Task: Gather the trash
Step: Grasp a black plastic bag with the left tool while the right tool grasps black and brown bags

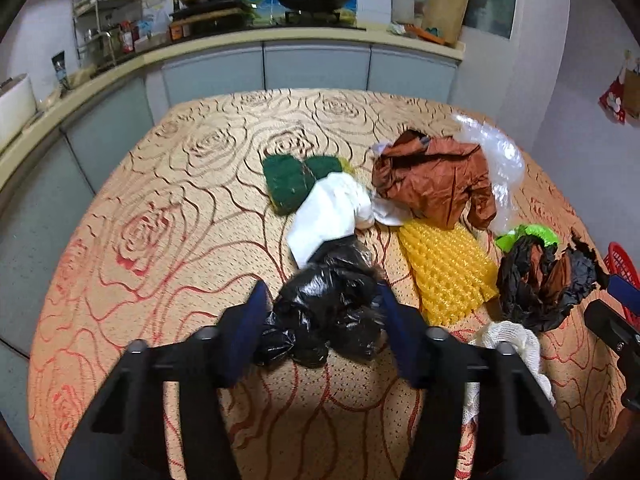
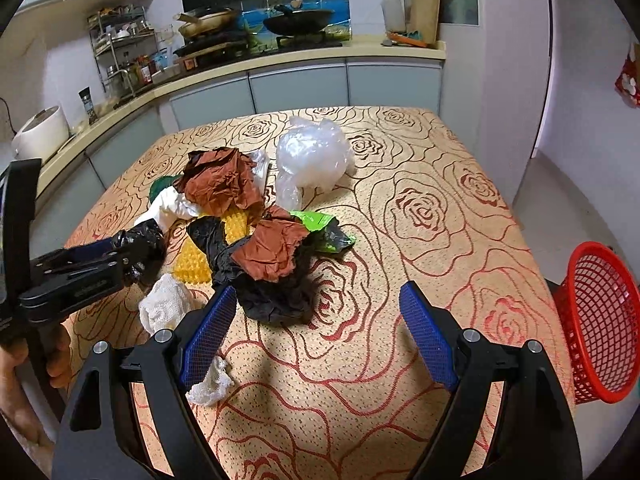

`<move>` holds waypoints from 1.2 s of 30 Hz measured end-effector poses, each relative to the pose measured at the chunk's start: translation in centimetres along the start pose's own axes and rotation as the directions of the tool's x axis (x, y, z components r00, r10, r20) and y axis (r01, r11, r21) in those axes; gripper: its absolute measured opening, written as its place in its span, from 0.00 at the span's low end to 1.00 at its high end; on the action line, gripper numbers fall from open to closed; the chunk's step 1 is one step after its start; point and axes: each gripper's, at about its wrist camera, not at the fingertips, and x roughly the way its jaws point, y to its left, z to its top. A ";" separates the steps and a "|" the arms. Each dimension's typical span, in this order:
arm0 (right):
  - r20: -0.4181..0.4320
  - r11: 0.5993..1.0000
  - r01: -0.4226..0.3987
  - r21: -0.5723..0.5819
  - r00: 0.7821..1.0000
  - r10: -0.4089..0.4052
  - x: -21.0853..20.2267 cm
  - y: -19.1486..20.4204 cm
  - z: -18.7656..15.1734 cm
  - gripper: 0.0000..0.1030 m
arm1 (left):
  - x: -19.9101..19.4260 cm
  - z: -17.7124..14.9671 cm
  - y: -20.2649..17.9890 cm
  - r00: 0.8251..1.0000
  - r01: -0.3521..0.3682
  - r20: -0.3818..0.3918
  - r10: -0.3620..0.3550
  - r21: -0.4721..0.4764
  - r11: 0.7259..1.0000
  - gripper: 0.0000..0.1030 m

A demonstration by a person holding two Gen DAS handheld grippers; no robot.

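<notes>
Black bag between left claw pads

The black bag is glossy, crinkled plastic film; the clear bag is thin and shiny. The tablecloth looks woven, matt, with a rose pattern. The red basket is plastic mesh, the gripper pads textured blue

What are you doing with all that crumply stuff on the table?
A person is clearing trash off the table with a gripper in each hand. The left gripper has its pads on a crumpled black plastic bag. The right gripper is open and empty, near a black and brown paper wad. A red basket waits beside the table.
</notes>
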 end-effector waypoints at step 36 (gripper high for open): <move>-0.082 0.997 -0.065 -0.037 0.995 0.061 4.4 2.4 1.2 0.43 | -5.7 -0.7 2.5 0.989 -0.025 0.143 0.031 -0.041 0.999 0.24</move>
